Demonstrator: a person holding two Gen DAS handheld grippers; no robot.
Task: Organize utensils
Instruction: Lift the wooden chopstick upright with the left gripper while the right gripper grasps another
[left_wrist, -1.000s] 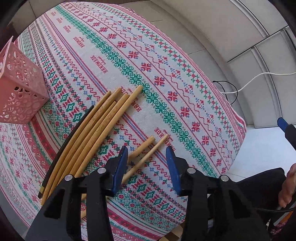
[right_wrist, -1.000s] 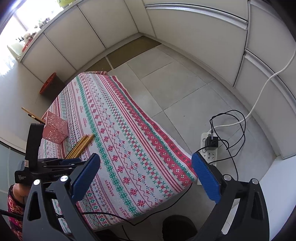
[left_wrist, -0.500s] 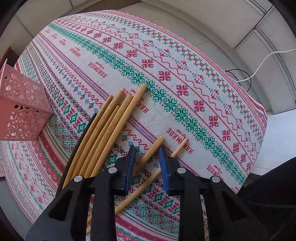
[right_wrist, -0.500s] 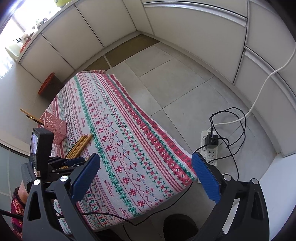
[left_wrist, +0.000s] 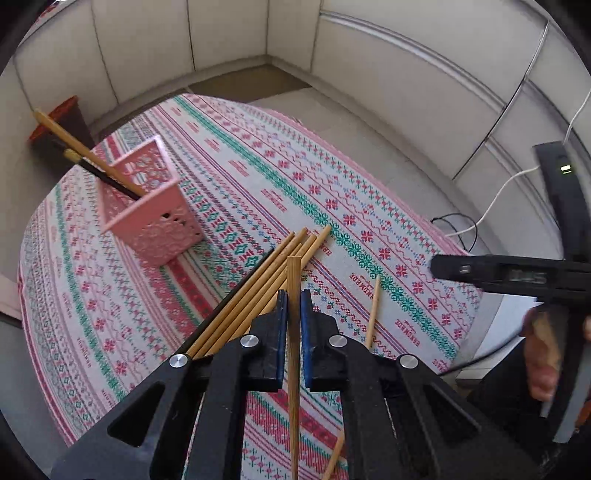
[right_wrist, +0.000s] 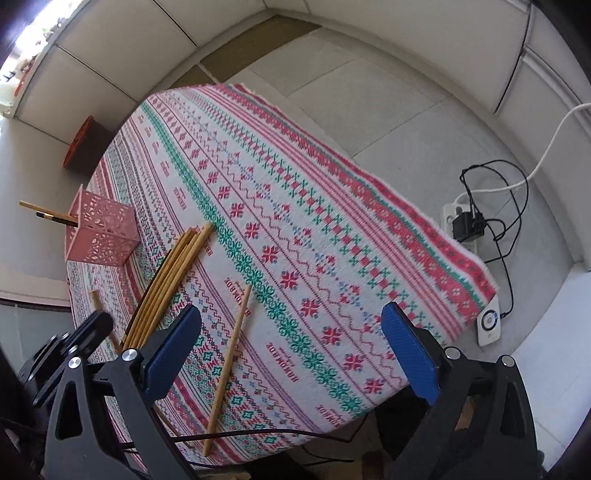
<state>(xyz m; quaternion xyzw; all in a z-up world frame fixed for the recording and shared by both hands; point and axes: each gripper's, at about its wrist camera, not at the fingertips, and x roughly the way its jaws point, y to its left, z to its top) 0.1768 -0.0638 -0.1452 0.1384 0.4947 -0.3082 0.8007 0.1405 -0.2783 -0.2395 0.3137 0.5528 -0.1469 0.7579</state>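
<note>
My left gripper (left_wrist: 293, 295) hangs above the patterned tablecloth (left_wrist: 229, 177). Its jaws are closing the last bit, and the blue pads press on one bamboo chopstick (left_wrist: 294, 269), which stands up between them. A bundle of chopsticks (left_wrist: 255, 291), one of them black, lies on the cloth under it. One loose chopstick (left_wrist: 375, 306) lies to the right. A pink perforated holder (left_wrist: 155, 218) at the far left has two chopsticks (left_wrist: 66, 140) leaning out of it. My right gripper (right_wrist: 291, 314) is open and empty over the loose chopstick (right_wrist: 231, 354), beside the bundle (right_wrist: 173, 273).
The table's right edge drops to a tiled floor with a power strip (right_wrist: 465, 221), black and white cables and a small white device (right_wrist: 489, 321). A dark bin with a red rim (right_wrist: 83, 144) stands beyond the far corner. A hand (left_wrist: 543, 350) holds the right gripper's handle.
The left gripper shut on one of the two loose chopsticks and lifted it off the cloth, tilting up. The right gripper came down and closer over the table.
</note>
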